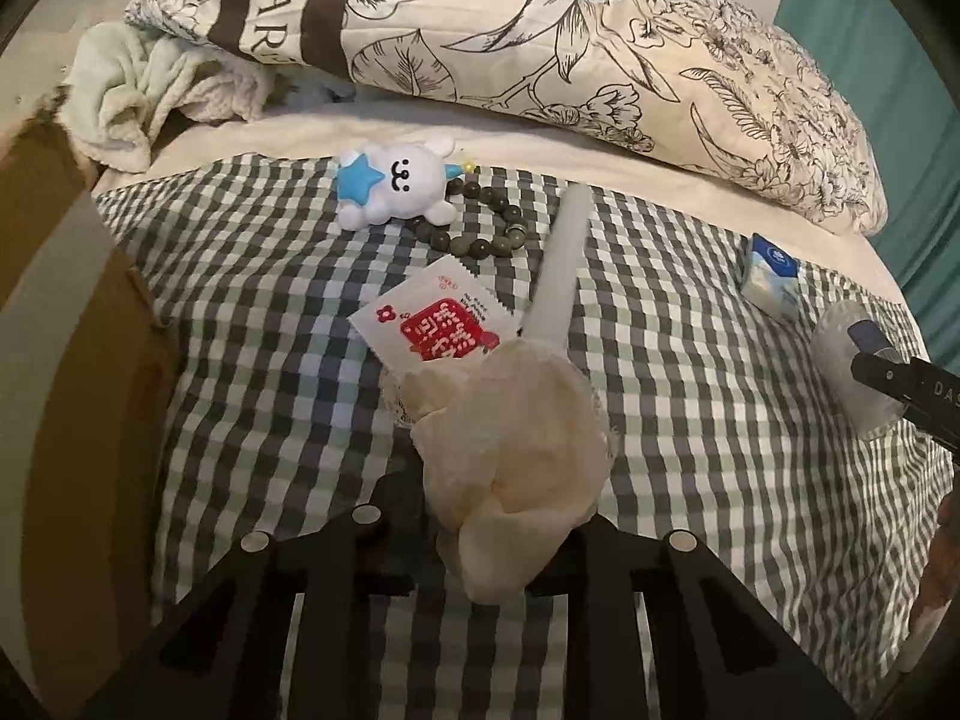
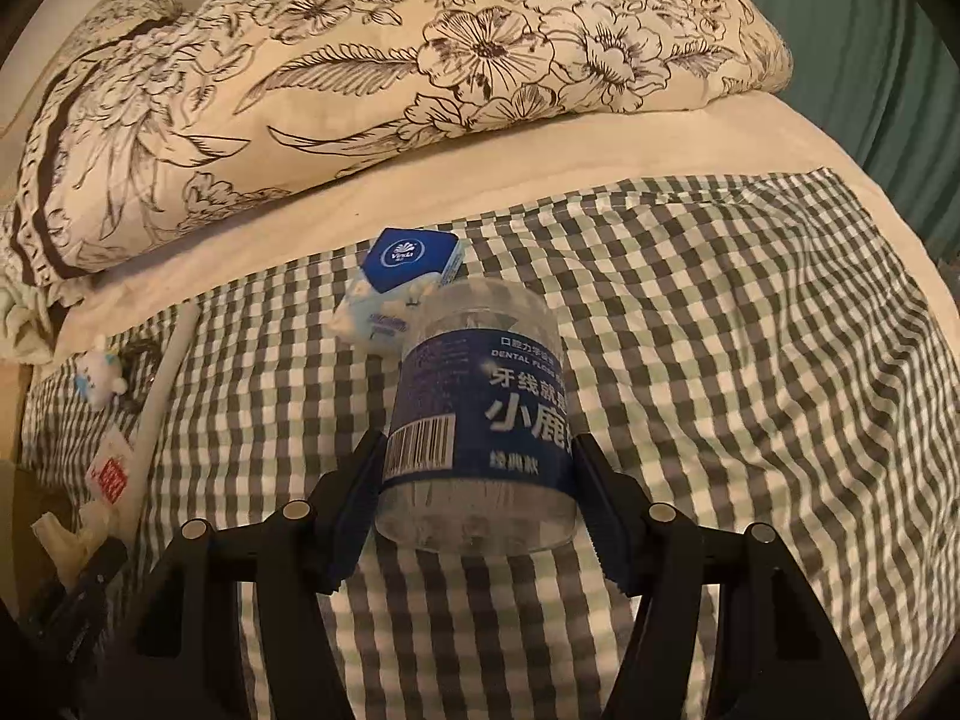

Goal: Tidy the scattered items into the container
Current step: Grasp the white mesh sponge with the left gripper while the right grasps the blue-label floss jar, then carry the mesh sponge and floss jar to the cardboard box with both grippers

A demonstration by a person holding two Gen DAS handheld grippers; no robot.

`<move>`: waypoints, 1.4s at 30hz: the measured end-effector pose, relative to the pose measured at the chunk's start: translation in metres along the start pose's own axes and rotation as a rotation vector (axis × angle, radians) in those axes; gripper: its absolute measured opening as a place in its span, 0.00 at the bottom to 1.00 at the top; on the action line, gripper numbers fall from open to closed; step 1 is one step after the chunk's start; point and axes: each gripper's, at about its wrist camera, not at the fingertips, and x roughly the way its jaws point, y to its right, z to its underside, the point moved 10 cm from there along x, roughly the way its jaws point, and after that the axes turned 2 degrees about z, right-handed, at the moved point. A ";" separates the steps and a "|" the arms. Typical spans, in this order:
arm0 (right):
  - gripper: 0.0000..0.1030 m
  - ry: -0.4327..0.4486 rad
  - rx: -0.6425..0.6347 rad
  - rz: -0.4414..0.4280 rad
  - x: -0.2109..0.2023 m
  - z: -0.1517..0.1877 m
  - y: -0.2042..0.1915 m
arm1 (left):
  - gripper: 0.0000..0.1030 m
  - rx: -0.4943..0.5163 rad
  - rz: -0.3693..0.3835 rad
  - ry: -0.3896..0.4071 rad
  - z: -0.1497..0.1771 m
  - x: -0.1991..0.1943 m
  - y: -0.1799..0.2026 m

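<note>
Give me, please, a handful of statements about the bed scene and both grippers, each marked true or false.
1. The left gripper is closed on a cream cloth bundle. True.
2. The right gripper holds the tissue pack. False: it grips the clear dental floss jar; the tissue pack lies on the checked sheet beyond it.
3. The white bear toy lies beside a dark bead bracelet. True.
4. The red and white sachet rests on the floral pillow. False: it lies on the checked sheet, well below the floral pillow.
</note>
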 end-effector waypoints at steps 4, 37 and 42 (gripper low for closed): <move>0.60 0.003 -0.003 -0.018 -0.019 0.007 0.004 | 0.21 -0.016 -0.012 0.014 0.006 -0.020 -0.004; 0.59 0.149 -0.283 -0.287 -0.217 0.093 -0.115 | 0.20 -0.073 -0.080 0.156 0.034 -0.197 -0.044; 0.60 0.161 -0.338 -0.335 -0.236 0.105 -0.156 | 0.20 -0.110 -0.104 0.181 0.033 -0.221 -0.076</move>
